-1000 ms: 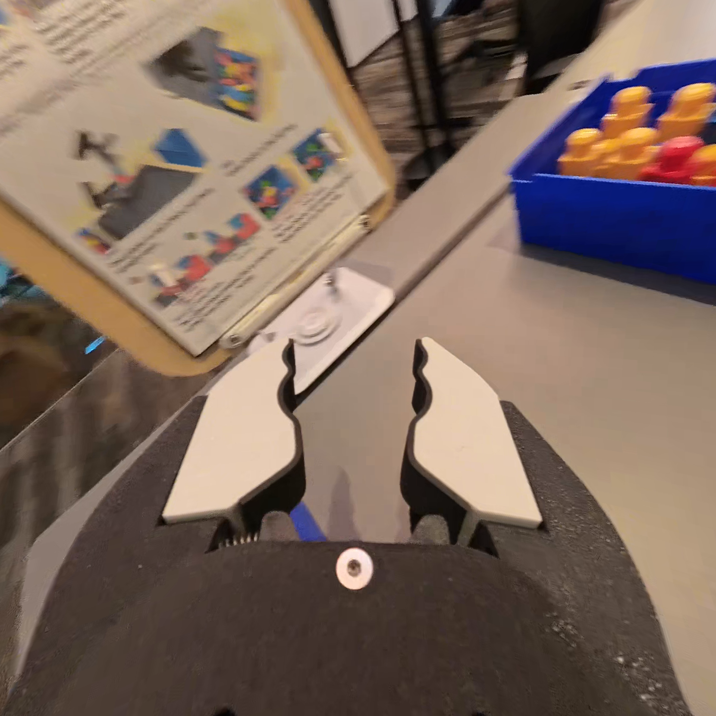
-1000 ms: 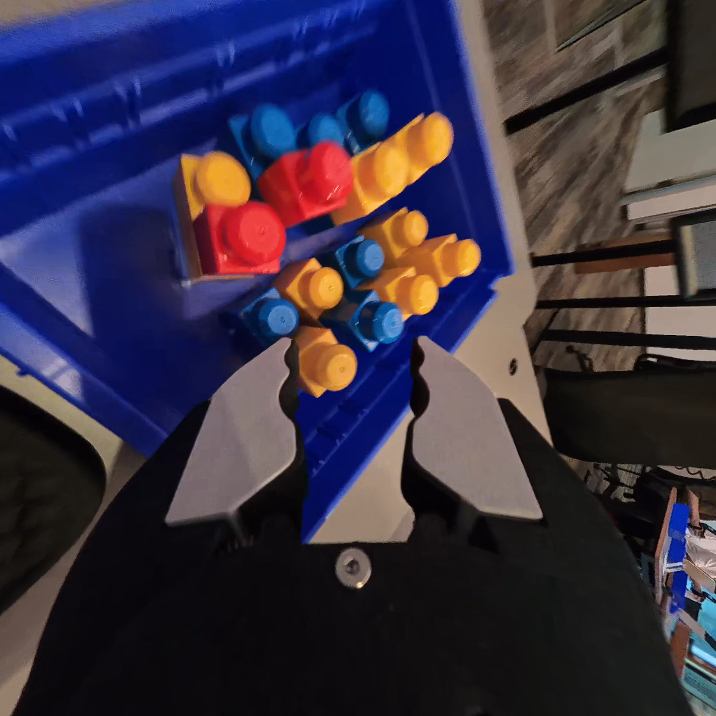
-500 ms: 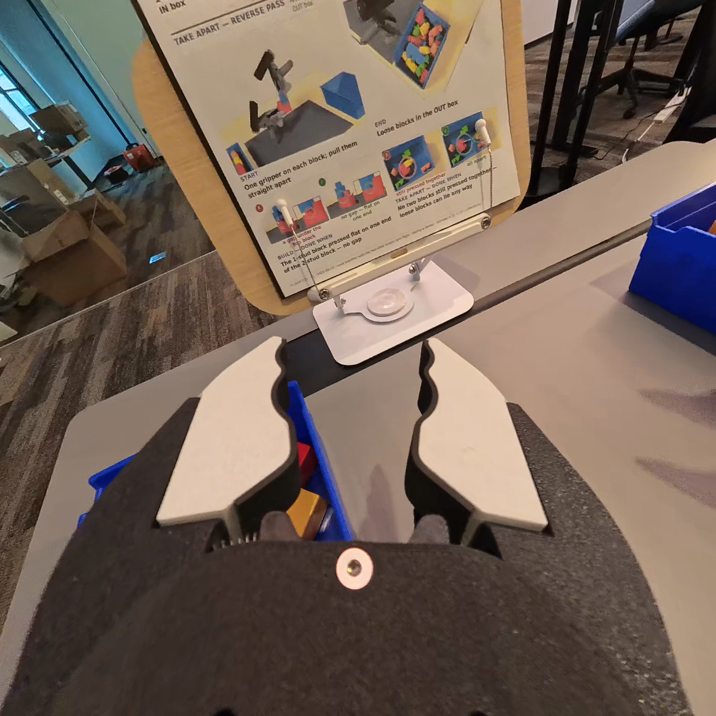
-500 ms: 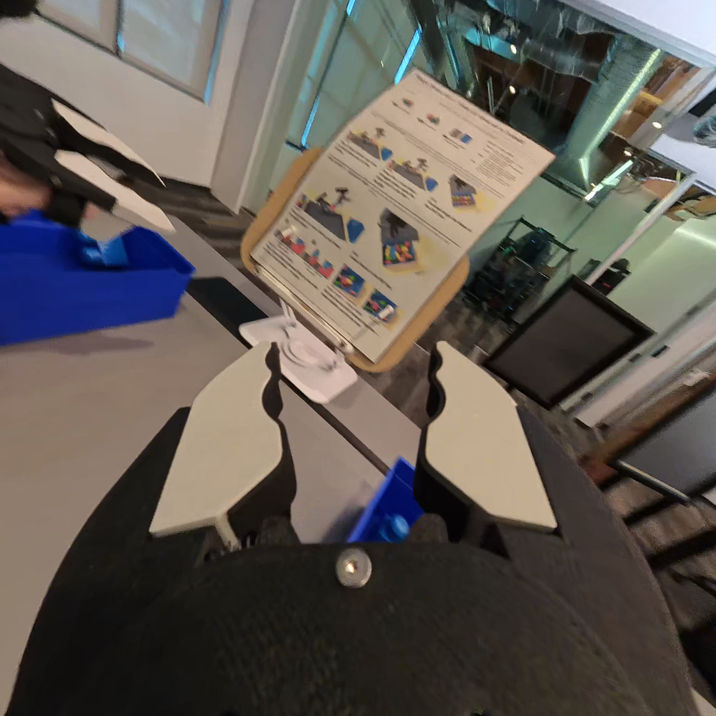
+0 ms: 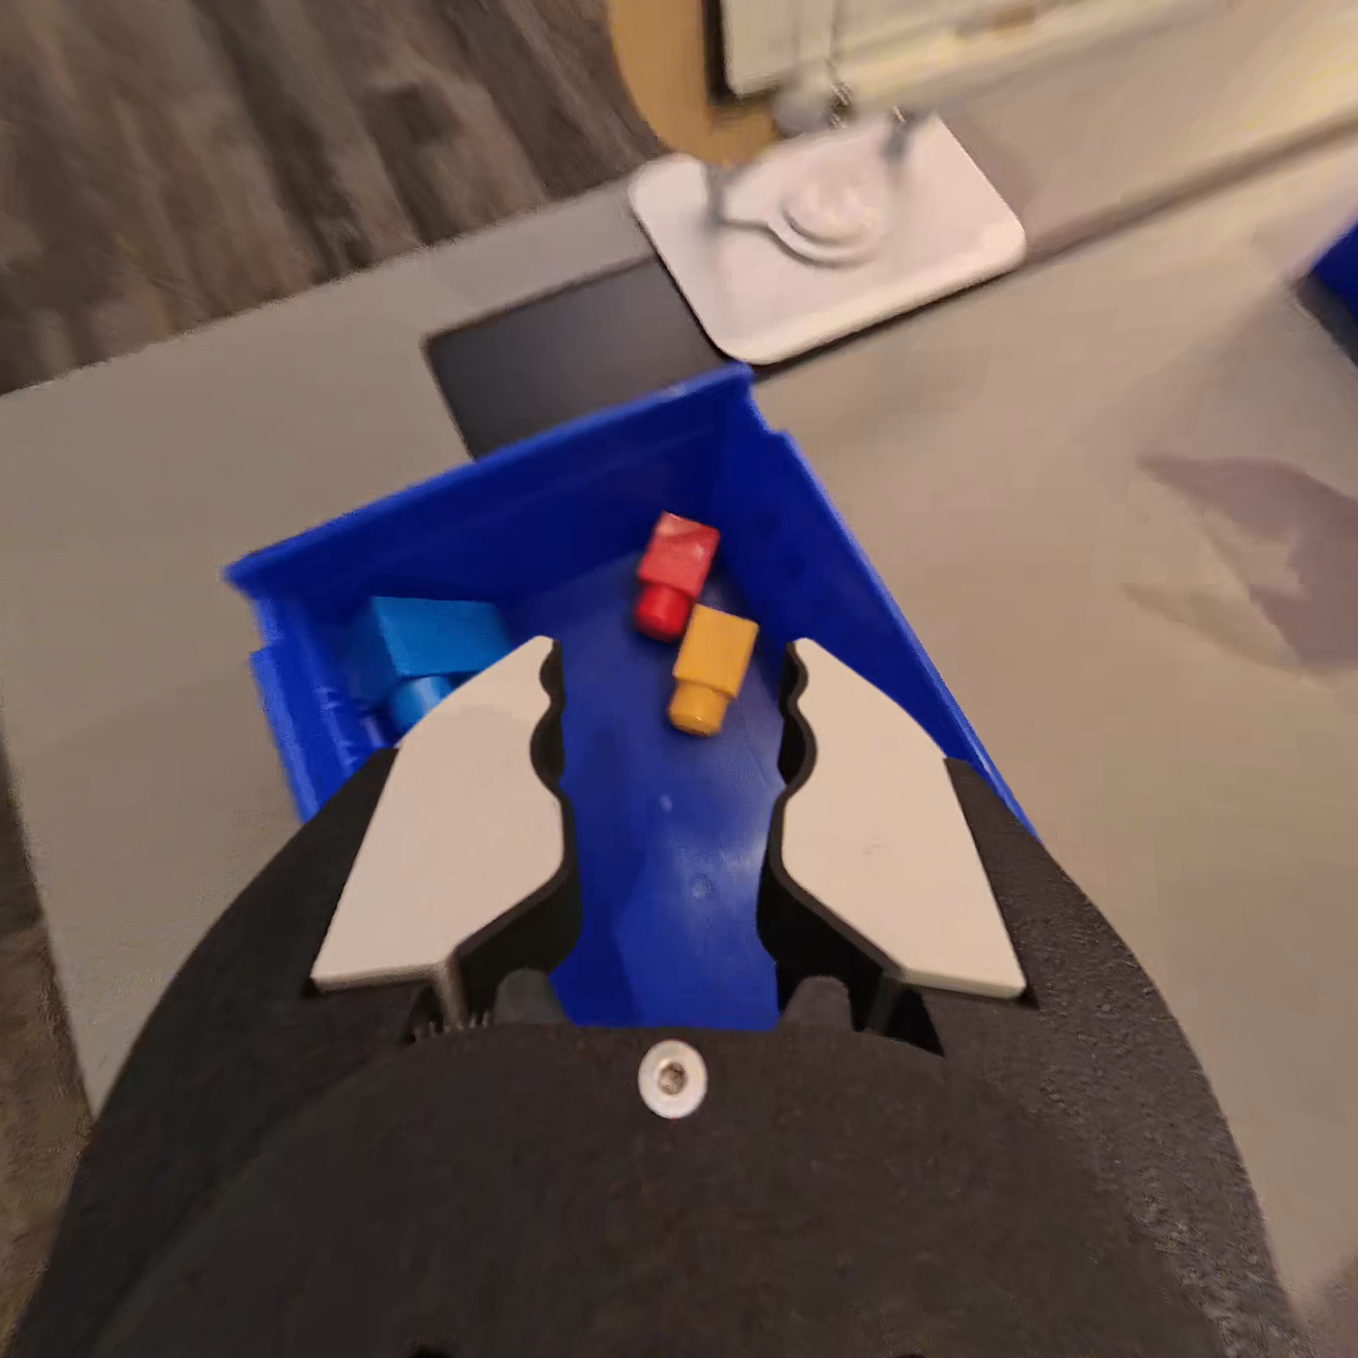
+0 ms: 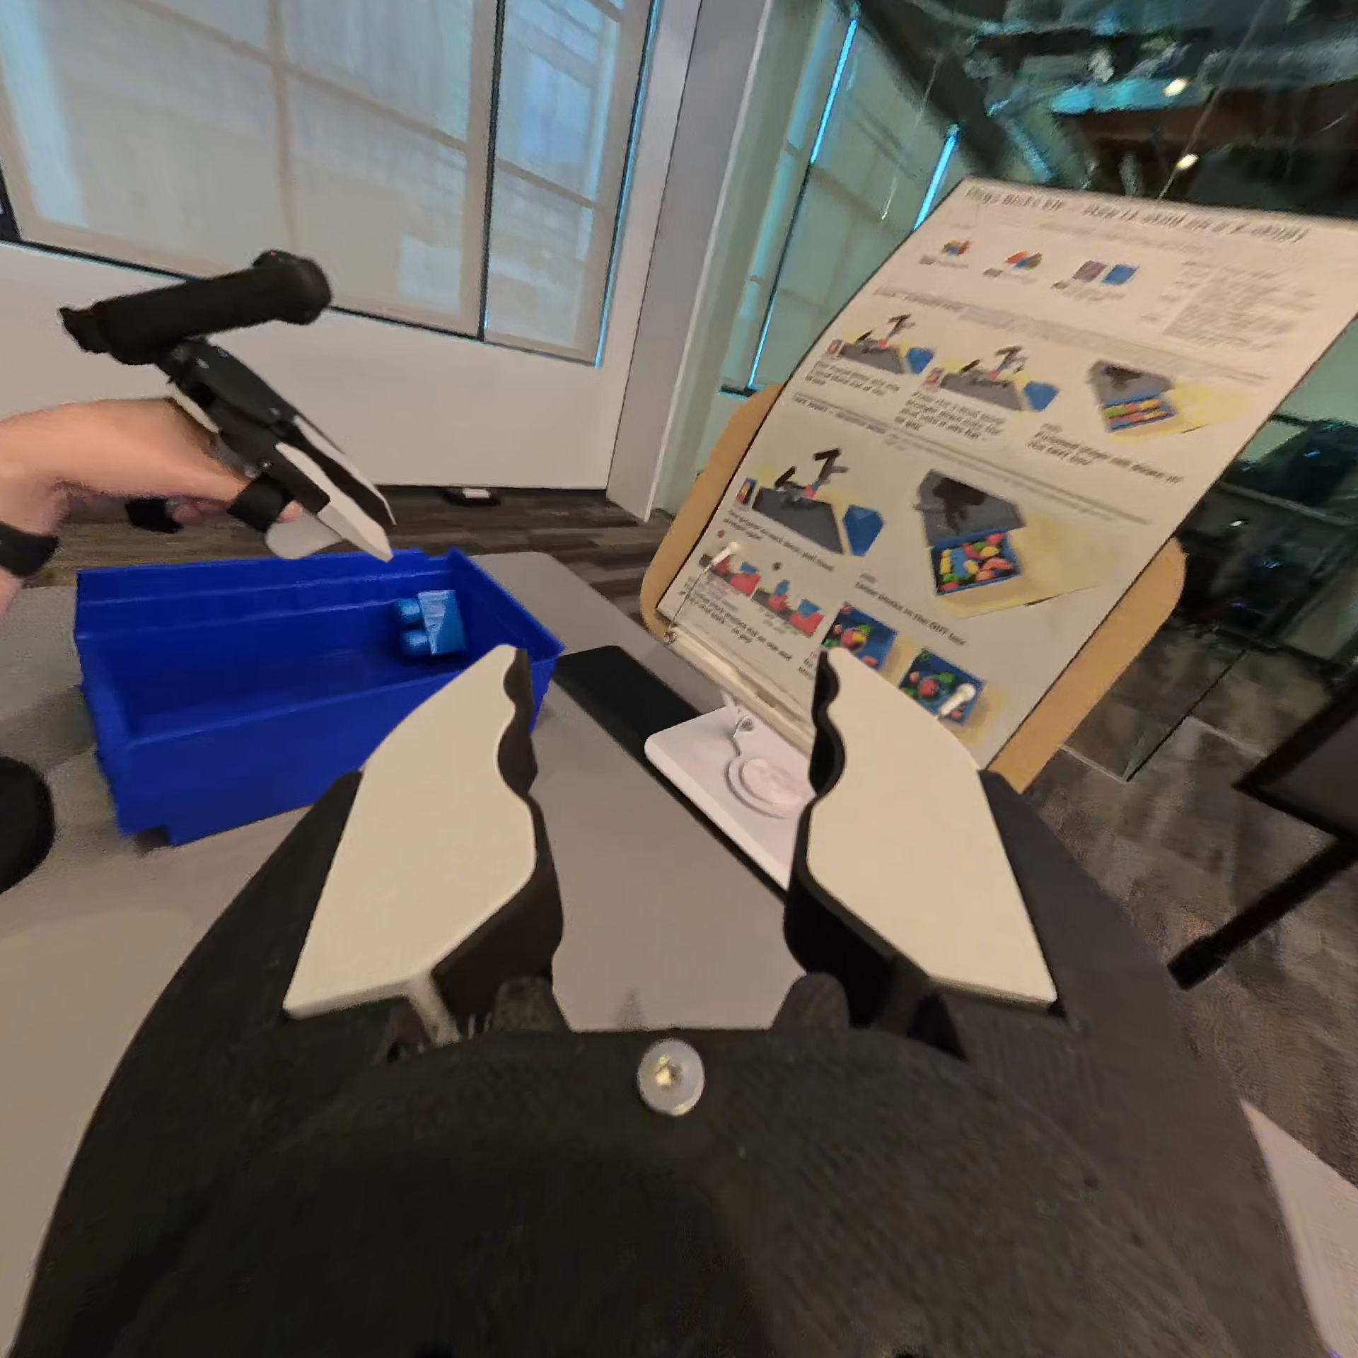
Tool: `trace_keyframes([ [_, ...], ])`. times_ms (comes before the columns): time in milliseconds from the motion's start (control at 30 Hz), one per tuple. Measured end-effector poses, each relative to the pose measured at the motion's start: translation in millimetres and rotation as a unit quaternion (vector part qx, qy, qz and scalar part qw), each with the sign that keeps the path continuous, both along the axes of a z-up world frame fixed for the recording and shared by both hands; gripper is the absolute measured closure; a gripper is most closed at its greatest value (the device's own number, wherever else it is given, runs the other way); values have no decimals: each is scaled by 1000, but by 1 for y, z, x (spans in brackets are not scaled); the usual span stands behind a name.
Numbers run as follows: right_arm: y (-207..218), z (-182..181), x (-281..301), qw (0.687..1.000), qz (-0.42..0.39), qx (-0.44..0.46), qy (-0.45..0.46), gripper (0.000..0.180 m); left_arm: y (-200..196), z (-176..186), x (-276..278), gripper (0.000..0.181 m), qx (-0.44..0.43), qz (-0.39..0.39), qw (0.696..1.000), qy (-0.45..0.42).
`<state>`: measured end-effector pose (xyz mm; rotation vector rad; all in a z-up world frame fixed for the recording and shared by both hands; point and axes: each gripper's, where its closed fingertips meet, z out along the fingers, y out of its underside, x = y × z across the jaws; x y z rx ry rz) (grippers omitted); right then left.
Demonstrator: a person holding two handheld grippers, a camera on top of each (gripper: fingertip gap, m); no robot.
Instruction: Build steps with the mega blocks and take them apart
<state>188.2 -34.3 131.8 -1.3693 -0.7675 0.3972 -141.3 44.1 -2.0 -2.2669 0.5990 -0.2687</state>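
Left wrist view: left gripper [image 5: 669, 680] spread and empty over blue bin [image 5: 867, 558], aimed at yellow block [image 5: 709, 665], likely for picking; right gripper [image 6: 669, 687] likewise spread, idle.

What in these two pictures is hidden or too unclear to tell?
- Blue bin, left wrist view: the left hand-held gripper covers its near end, so blocks may lie unseen there.
- Blue block: partly behind a finger.
- Red block and yellow block: missing from the right wrist view, behind the bin wall.
- Instruction board: blurred; cut off in the left wrist view.
- Second bin: only a corner shows.
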Motion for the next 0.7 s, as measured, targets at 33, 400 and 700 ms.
trace_keyframes([
  [33,3,-6,1,1000,-2,-6,-13,105,-2,-9,6,120,-12,-27,1000,6],
  [400,2,-24,18,997,-3,-16,-69,106,13,-125,27,113,-110,-155,977,96],
  [700,8,-37,22,995,-12,-33,-92,106,10,-133,23,144,-134,-165,969,123],
])
